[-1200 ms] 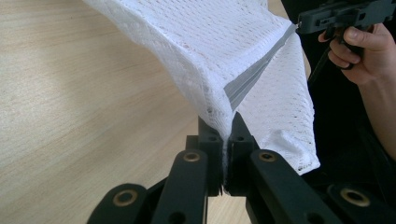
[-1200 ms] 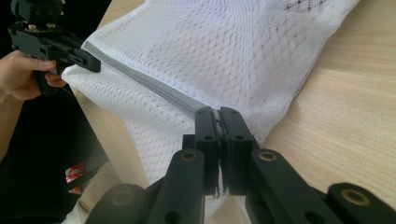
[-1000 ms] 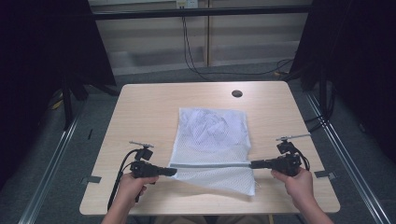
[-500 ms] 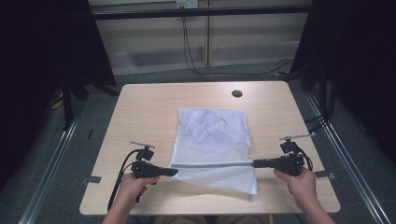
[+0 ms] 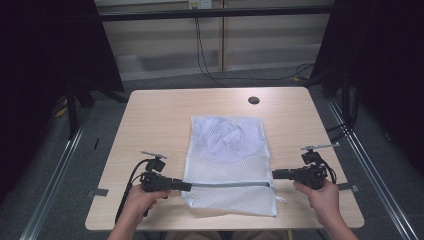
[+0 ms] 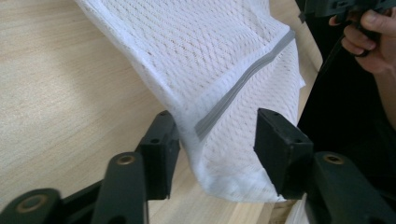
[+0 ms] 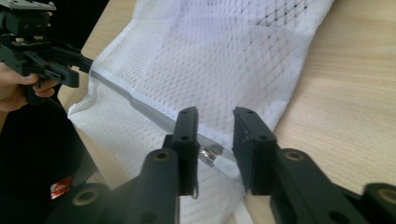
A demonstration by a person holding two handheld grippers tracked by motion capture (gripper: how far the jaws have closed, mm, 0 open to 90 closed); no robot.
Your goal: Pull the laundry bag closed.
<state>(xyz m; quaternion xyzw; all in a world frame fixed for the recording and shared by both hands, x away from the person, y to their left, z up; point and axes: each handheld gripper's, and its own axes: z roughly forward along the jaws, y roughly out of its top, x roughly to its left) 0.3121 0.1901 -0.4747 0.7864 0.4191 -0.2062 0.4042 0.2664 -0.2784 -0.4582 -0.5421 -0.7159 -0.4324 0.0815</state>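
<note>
Both grippers have just been opening their jaws, letting go of the mesh laundry bag point(image 5: 227, 160), whose near part has settled onto the wooden table point(image 5: 160, 120) since a second ago. On the left gripper point(image 6: 212, 140), the jaws stand well apart with the bag's left corner and the end of its grey zipper point(image 5: 227, 184) loose between them. On the right gripper point(image 7: 215, 140), the jaws are parted a little, the metal zipper pull point(image 7: 208, 155) lying between them, unclamped. In the high view the bag lies flat at the table's middle near edge, crumpled white contents dimly visible through its far half. A dark round grommet point(image 5: 253, 100) sits at the far right. Black cables point(image 5: 205, 55) hang beyond the table. A small red label point(image 7: 60, 188) shows in the right gripper view, unreadable.
</note>
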